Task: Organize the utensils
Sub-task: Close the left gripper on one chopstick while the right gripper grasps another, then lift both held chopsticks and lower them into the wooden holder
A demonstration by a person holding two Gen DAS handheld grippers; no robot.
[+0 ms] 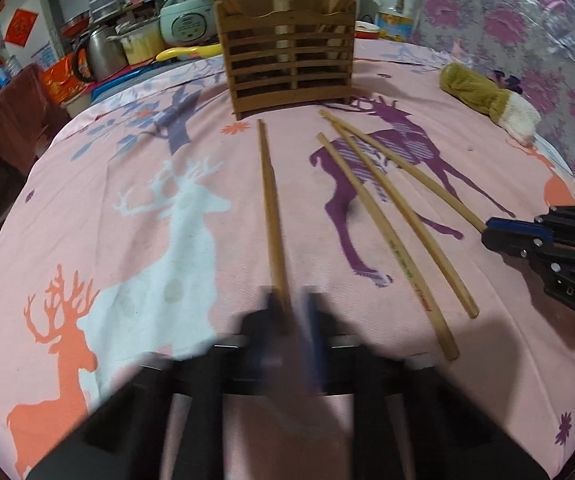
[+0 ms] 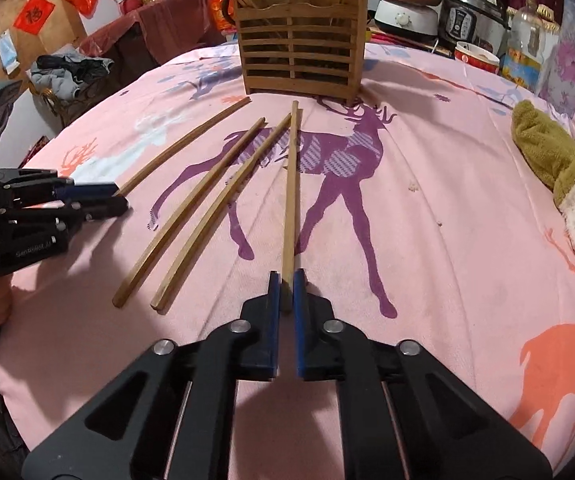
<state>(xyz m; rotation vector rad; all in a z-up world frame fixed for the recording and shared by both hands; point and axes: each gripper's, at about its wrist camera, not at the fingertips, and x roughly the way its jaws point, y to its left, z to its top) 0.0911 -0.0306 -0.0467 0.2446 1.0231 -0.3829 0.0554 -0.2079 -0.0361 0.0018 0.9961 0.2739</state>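
Observation:
Several wooden chopsticks lie on the pink deer-print cloth in front of a slatted wooden utensil holder (image 1: 289, 52), which also shows in the right wrist view (image 2: 302, 54) with chopsticks standing in it. My left gripper (image 1: 292, 300), blurred, is shut on the near end of one chopstick (image 1: 270, 196); it shows in the right wrist view (image 2: 121, 196) at the left. My right gripper (image 2: 286, 278) is shut on the near end of another chopstick (image 2: 292, 184); it shows in the left wrist view (image 1: 487, 229). Two loose chopsticks (image 2: 191, 216) lie between them.
A brown and white plush toy (image 2: 559, 176) lies at the right of the cloth (image 1: 127, 240). Behind the table stand rice cookers (image 2: 471, 12), bottles, a bowl and kitchen clutter. A basket with clothes (image 2: 67, 72) sits at the left.

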